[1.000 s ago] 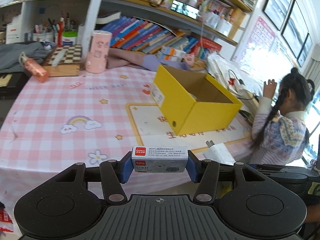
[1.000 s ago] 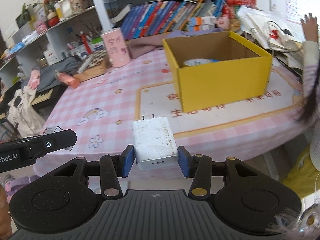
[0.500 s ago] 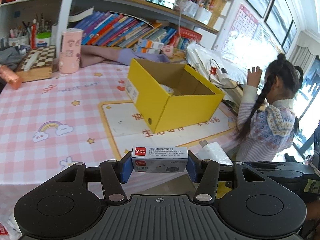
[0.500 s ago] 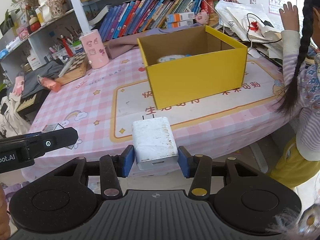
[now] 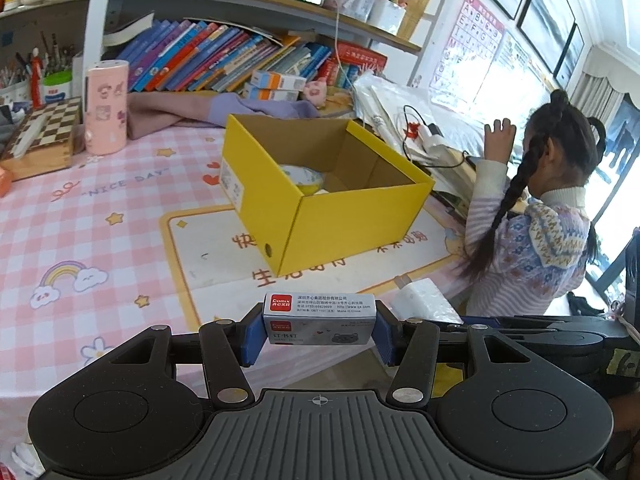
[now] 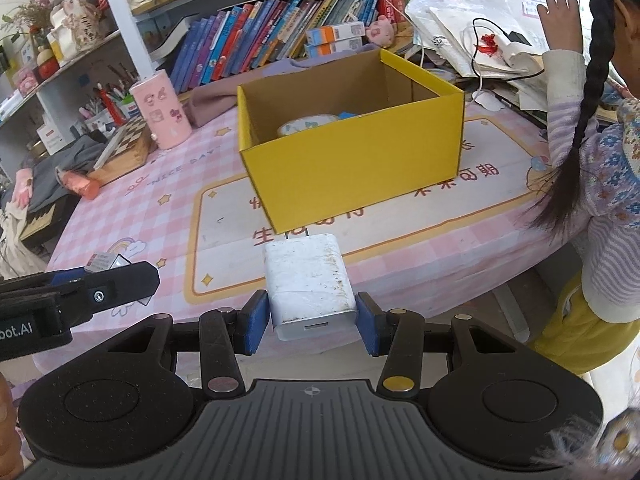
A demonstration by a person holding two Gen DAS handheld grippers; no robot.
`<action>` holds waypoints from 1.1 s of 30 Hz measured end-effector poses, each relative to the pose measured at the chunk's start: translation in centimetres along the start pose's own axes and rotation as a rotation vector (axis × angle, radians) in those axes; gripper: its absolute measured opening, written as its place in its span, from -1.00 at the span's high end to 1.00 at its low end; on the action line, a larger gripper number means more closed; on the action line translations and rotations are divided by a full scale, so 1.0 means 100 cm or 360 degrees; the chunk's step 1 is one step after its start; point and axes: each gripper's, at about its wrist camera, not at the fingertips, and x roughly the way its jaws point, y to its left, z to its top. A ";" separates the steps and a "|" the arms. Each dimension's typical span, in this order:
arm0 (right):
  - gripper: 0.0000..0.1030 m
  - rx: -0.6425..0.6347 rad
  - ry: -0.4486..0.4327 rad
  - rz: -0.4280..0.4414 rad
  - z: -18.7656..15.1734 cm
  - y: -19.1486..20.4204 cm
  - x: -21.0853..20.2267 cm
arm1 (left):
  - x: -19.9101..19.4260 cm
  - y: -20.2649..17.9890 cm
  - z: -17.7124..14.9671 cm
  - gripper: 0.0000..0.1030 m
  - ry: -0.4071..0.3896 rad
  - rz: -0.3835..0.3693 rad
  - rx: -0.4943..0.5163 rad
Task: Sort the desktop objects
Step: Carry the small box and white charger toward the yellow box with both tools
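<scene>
Two hand-held grippers hover near the front edge of a table covered in a pink checked cloth (image 5: pixel 100 216), each carrying an item towards an open yellow cardboard box (image 5: pixel 352 220) that stands on a printed mat in the middle of the table. This looks like the carry step of sorting: both items are lifted and neither is over the box yet.

The left gripper (image 5: pixel 319 334) has its blue pads clamped on the two ends of a small grey-and-white staple box with a red label (image 5: pixel 319 320), held level and crosswise. The right gripper (image 6: pixel 308 322) is closed on the sides of a white, scuffed plug-in charger block (image 6: pixel 310 284), prongs pointing away towards the box.

Inside the box lies a roll of patterned tape (image 6: pixel 308 126) and something blue. The next move probably calls for bringing each item over the rim, then parting the jaws. A child (image 5: pixel 532 216) stands at the table's right side, close to the box.
</scene>
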 end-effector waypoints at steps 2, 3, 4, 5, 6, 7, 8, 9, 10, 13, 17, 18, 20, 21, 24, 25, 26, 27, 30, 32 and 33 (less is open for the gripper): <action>0.16 0.0002 0.0004 -0.0005 0.002 -0.005 0.002 | 0.005 -0.004 0.002 -0.03 0.0008 -0.0010 0.0003; 0.16 0.0004 0.0004 -0.0010 0.003 -0.007 0.002 | 0.008 -0.006 0.004 -0.03 0.0014 -0.0018 0.0009; 0.16 0.0011 0.0002 -0.0018 0.004 -0.010 0.003 | 0.011 -0.009 0.005 -0.03 0.0022 -0.0026 0.0023; 0.16 0.0022 -0.0002 -0.0028 0.004 -0.014 0.003 | 0.014 -0.012 0.005 -0.03 0.0029 -0.0036 0.0039; 0.16 0.0037 -0.0008 -0.0037 0.005 -0.018 0.003 | 0.017 -0.016 0.006 -0.03 0.0040 -0.0049 0.0060; 0.16 0.0049 -0.0012 -0.0045 0.007 -0.021 0.003 | 0.020 -0.019 0.007 -0.03 0.0049 -0.0058 0.0076; 0.16 0.0060 -0.0015 -0.0052 0.008 -0.024 0.004 | 0.023 -0.022 0.008 -0.03 0.0054 -0.0065 0.0088; 0.16 0.0071 -0.0017 -0.0058 0.009 -0.028 0.004 | 0.025 -0.024 0.009 -0.03 0.0055 -0.0067 0.0094; 0.16 0.0079 -0.0018 -0.0059 0.010 -0.030 0.005 | 0.026 -0.025 0.010 -0.03 0.0053 -0.0069 0.0096; 0.16 0.0101 -0.0015 -0.0064 0.014 -0.040 0.007 | 0.031 -0.029 0.016 -0.03 0.0049 -0.0068 0.0098; 0.16 0.0111 -0.0006 -0.0065 0.022 -0.053 0.012 | 0.039 -0.037 0.027 -0.03 0.0024 -0.0056 0.0115; 0.16 0.0114 -0.0005 -0.0064 0.024 -0.056 0.014 | 0.042 -0.039 0.030 -0.03 0.0016 -0.0052 0.0119; 0.16 0.0117 -0.0005 -0.0060 0.030 -0.062 0.017 | 0.046 -0.042 0.036 -0.03 -0.0001 -0.0047 0.0124; 0.16 0.0117 -0.0008 -0.0057 0.033 -0.064 0.018 | 0.049 -0.044 0.039 -0.03 -0.0012 -0.0043 0.0129; 0.16 0.0116 -0.0027 -0.0042 0.044 -0.073 0.020 | 0.058 -0.049 0.048 -0.03 -0.0053 -0.0023 0.0148; 0.16 0.0112 -0.0038 -0.0035 0.049 -0.075 0.021 | 0.061 -0.050 0.052 -0.03 -0.0067 -0.0013 0.0150; 0.16 0.0101 -0.0050 -0.0028 0.055 -0.078 0.021 | 0.065 -0.051 0.055 -0.03 -0.0082 -0.0002 0.0148; 0.16 0.0088 -0.0063 -0.0021 0.060 -0.080 0.021 | 0.069 -0.052 0.058 -0.03 -0.0097 0.0008 0.0146; 0.16 0.0029 -0.0119 0.0003 0.079 -0.086 0.019 | 0.079 -0.057 0.068 -0.03 -0.0139 0.0043 0.0144; 0.16 -0.0012 -0.0154 0.0022 0.094 -0.091 0.020 | 0.086 -0.058 0.074 -0.03 -0.0160 0.0069 0.0146; 0.16 -0.0031 -0.0170 0.0033 0.100 -0.092 0.021 | 0.090 -0.059 0.077 -0.03 -0.0170 0.0084 0.0144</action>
